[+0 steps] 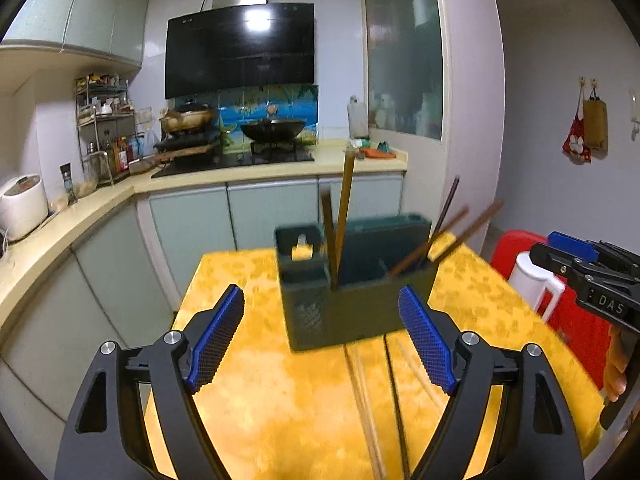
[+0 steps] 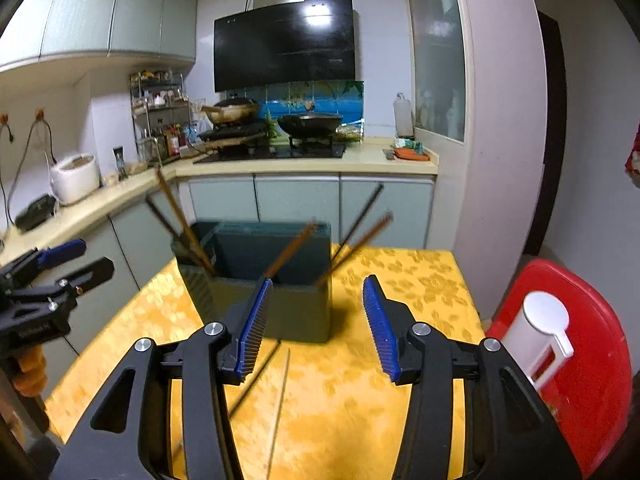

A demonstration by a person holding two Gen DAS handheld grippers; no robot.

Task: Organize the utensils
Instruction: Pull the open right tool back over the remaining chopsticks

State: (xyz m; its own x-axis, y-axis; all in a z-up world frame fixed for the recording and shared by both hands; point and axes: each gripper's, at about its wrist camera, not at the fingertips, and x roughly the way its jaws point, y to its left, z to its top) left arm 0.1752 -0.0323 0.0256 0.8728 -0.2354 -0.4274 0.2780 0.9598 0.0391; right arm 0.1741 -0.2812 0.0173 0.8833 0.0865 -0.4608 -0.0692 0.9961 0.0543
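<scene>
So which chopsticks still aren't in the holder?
The pair lying flat on the yellow tablecloth, chopsticks, just in front of the holder; the others stand inside it.

matt dark plastic utensil holder (image 1: 352, 304), wooden chopsticks (image 1: 344, 216), glossy yellow patterned tablecloth (image 1: 248, 380)

Home kitchen: black range hood (image 1: 240, 48) over wok (image 1: 273, 129) on hob, wall cabinets (image 2: 100, 8), likely a rice cooker (image 1: 22, 206), yellow-clothed table (image 1: 256, 380).
</scene>
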